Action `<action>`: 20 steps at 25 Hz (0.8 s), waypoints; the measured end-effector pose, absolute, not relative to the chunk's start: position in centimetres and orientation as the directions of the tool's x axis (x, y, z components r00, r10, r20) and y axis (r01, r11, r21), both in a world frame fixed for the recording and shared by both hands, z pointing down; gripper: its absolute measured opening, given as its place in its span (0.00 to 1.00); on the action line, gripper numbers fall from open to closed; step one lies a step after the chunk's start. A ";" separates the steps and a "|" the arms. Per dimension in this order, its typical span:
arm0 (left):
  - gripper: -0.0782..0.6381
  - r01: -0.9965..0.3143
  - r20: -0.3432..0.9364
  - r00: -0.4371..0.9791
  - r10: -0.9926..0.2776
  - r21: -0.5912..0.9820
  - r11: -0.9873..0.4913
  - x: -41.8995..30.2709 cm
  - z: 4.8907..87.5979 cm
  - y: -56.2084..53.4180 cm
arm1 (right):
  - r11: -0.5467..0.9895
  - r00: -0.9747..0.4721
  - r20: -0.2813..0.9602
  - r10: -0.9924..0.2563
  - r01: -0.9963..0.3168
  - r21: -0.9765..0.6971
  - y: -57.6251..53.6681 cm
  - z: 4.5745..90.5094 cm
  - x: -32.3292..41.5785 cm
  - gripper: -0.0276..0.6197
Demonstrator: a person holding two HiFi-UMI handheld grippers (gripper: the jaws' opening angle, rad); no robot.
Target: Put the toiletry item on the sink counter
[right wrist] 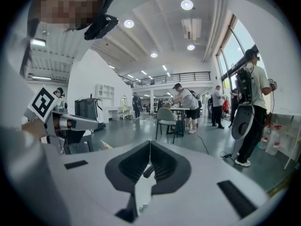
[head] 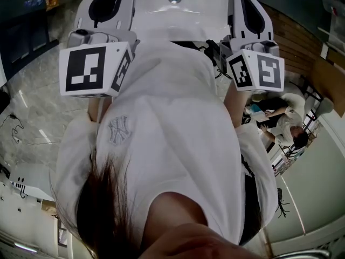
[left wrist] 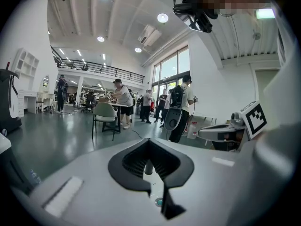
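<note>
Holding the left hand-held gripper (left wrist: 149, 145) and the right hand-held gripper (right wrist: 150, 146) side by side over the white sink (head: 199, 15), both jaws closing together on nothing.

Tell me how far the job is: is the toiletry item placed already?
Done: nothing visible; no toiletry item shows in any view. In hand: nothing, the left gripper and right gripper are both shut and empty near the white sink. Left: find the item, grasp it and set it down by that sink.
</note>
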State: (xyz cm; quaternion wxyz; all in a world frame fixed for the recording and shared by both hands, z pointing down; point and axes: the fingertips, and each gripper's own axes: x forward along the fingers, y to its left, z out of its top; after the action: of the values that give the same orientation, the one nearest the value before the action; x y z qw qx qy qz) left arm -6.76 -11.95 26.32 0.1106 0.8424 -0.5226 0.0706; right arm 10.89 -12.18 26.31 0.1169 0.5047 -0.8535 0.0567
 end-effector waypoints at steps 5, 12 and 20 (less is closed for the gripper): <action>0.12 -0.899 0.234 0.439 -0.868 0.113 -0.424 -6.8 26.3 -11.9 | 0.496 -0.475 0.257 -0.842 -0.868 0.020 -12.2 26.2 10.8 0.06; 0.12 -0.901 0.233 0.434 -0.870 0.117 -0.418 -7.1 26.3 -11.8 | 0.498 -0.476 0.260 -0.840 -0.867 0.019 -12.2 26.3 10.6 0.06; 0.12 -0.898 0.234 0.439 -0.867 0.115 -0.424 -6.8 26.2 -11.9 | 0.491 -0.470 0.260 -0.843 -0.871 0.018 -12.2 26.3 10.9 0.06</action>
State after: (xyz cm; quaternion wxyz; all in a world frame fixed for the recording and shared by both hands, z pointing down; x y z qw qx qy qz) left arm -6.83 -11.90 26.23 0.1117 0.8409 -0.5250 0.0692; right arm 10.90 -12.25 26.26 0.1179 0.5009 -0.8554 0.0585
